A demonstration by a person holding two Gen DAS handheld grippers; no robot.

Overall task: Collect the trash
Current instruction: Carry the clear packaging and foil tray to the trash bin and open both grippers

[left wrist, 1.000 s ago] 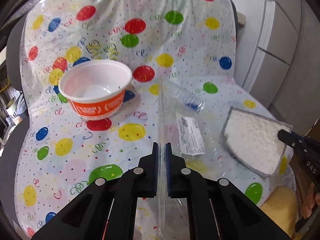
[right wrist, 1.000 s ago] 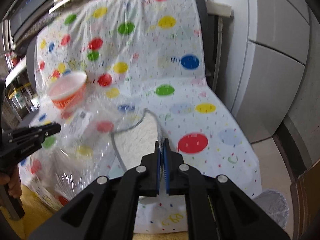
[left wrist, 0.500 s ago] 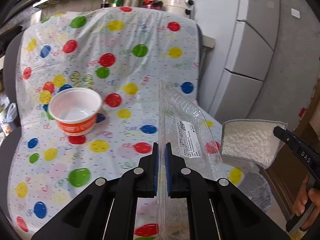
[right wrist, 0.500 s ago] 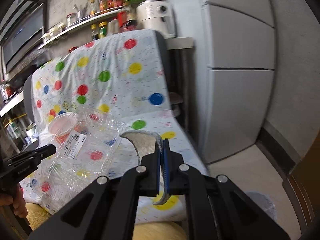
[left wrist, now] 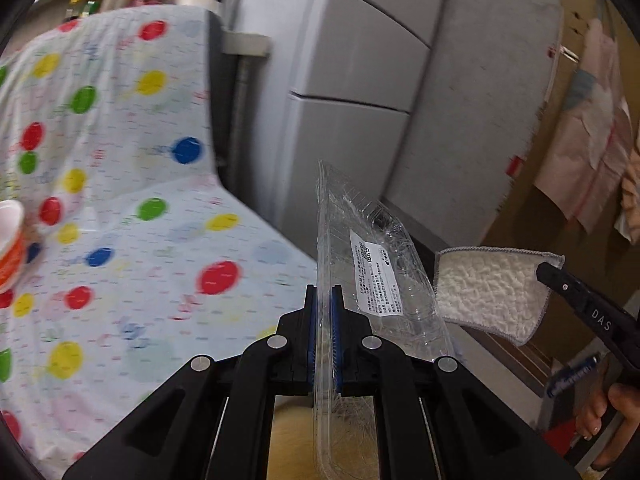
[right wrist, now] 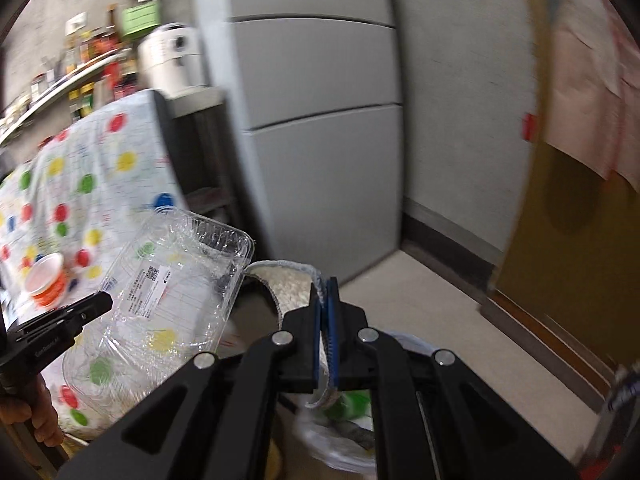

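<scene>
Holding a clear plastic tray (left wrist: 360,280) in the left gripper (left wrist: 324,300) and a white cloth (left wrist: 492,288) in the right gripper (right wrist: 324,292), both up in the air

The tray's a see-through clamshell sort of thing, crinkly and ribbed, with a white printed label (right wrist: 154,288) and QR code stuck on it, and the left fingers are clenched on its thin edge so it stands on its side. The right fingers are pinched tight on the cloth's grey stitched hem; it's fluffy white and droops just beside the tray. Behind them there's the balloon-dot sheet (left wrist: 132,240), an orange and white bowl (right wrist: 44,280) sitting on it, and a grey fridge (right wrist: 320,120). Below the right gripper, a white bag (right wrist: 344,444) with some stuff inside, pretty blurry
</scene>
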